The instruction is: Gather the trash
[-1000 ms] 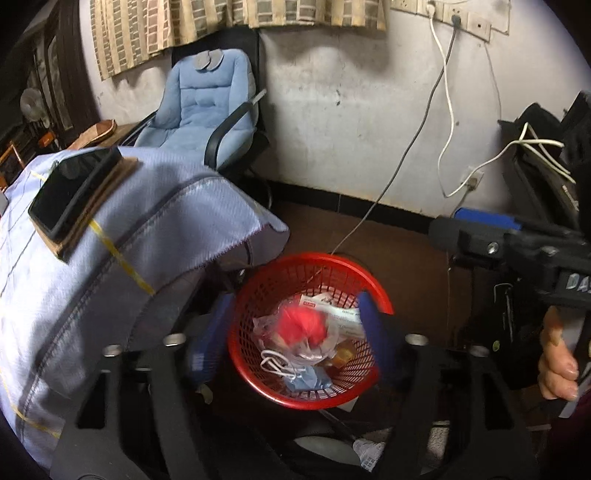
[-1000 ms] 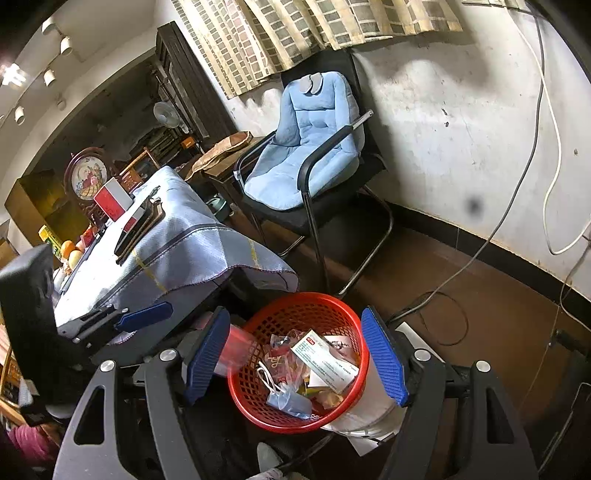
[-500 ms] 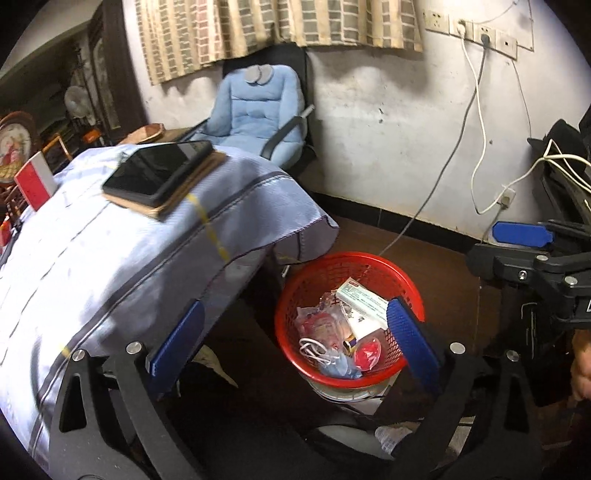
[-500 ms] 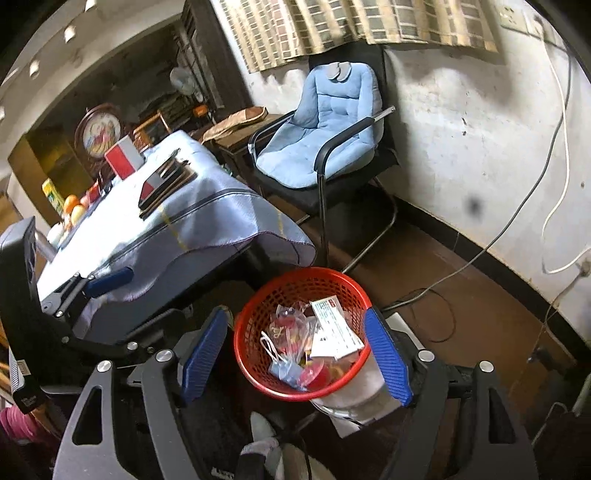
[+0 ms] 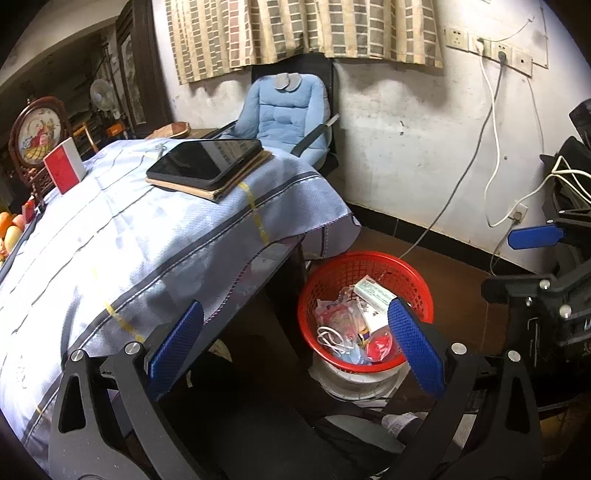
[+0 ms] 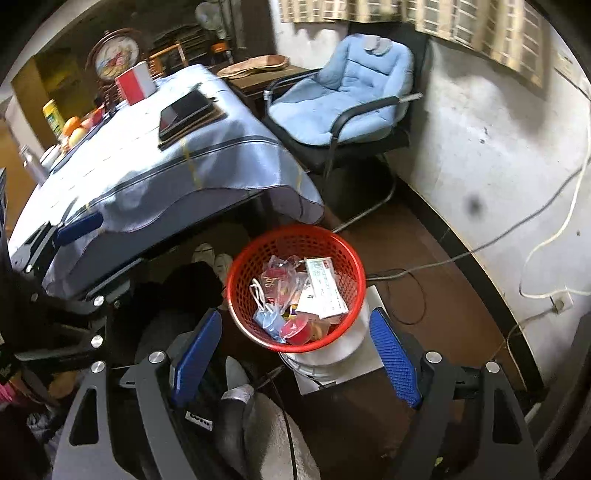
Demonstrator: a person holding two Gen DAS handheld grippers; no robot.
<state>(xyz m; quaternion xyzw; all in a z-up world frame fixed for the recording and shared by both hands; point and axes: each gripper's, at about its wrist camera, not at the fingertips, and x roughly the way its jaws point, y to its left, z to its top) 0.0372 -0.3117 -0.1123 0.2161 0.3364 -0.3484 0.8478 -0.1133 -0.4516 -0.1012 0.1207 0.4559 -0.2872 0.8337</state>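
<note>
Trash (image 6: 295, 295) lay in red basket (image 6: 236, 273) at 12 o'clock: light, soft, crinkly; pinch loose edges. Left gripper (image 5: 291, 347) released, empty; right gripper (image 6: 295, 354) opening, empty.

Lived-in home room: cloth-covered table (image 5: 147, 236), cushioned chair (image 5: 284, 110), checked curtain (image 5: 295, 29).

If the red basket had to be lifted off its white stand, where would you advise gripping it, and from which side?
Grip the red basket by its rim, coming from above on the side away from the table. The rim is thin, open and exposed there, so one finger can probably slip inside and one outside; the wall flares and the trash sits lower, leaving room.
</note>
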